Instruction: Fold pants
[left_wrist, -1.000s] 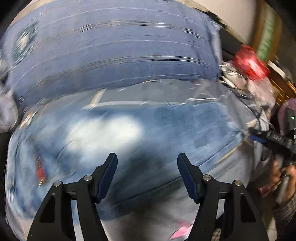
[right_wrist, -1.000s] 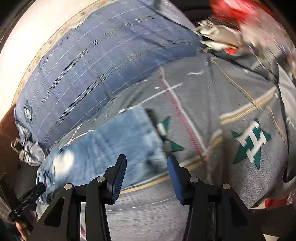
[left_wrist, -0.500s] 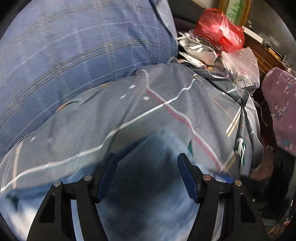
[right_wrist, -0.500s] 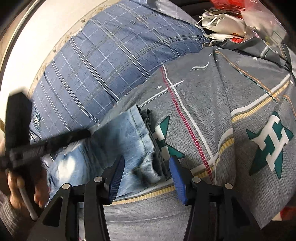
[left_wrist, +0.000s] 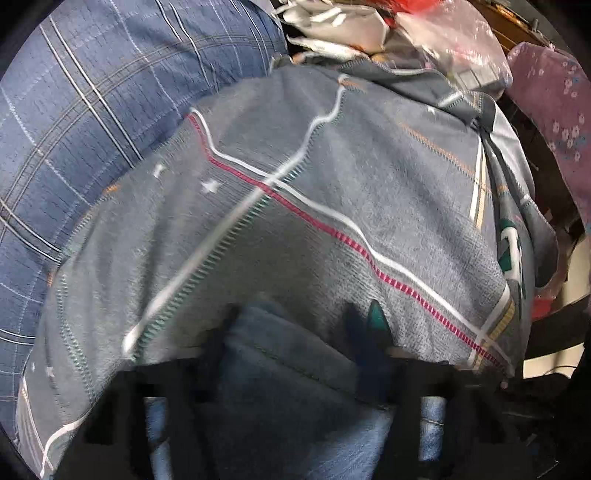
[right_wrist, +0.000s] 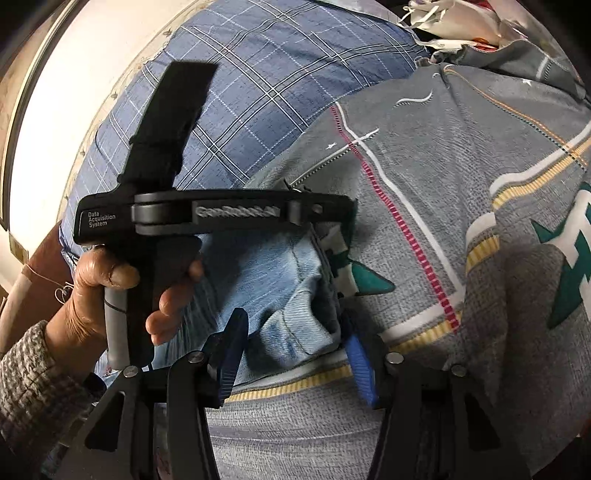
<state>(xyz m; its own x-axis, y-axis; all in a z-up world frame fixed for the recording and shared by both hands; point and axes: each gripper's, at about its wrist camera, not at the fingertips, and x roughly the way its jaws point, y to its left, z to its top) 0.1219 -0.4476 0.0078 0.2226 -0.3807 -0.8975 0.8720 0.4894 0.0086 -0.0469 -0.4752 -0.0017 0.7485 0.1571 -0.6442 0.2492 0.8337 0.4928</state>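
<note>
Here, pants (right_wrist: 280, 291): light jeans on the grey blanket (right_wrist: 436, 206), hem end bunched near me, ready for lifting over.
Right gripper (right_wrist: 295, 350): I have it spread wide astride the hem, gripping nothing.
Left gripper (left_wrist: 295, 347): blurred over the same denim; I cannot tell its opening.
Pillow (right_wrist: 266, 70): blue plaid, behind.

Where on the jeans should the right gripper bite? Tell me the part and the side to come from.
Likely the bunched hem edge of the jeans, where the denim folds into a raised ridge on the grey blanket. Come in low from the near side: the right gripper is open and already straddles that ridge, while the left gripper is at the far corner.
</note>
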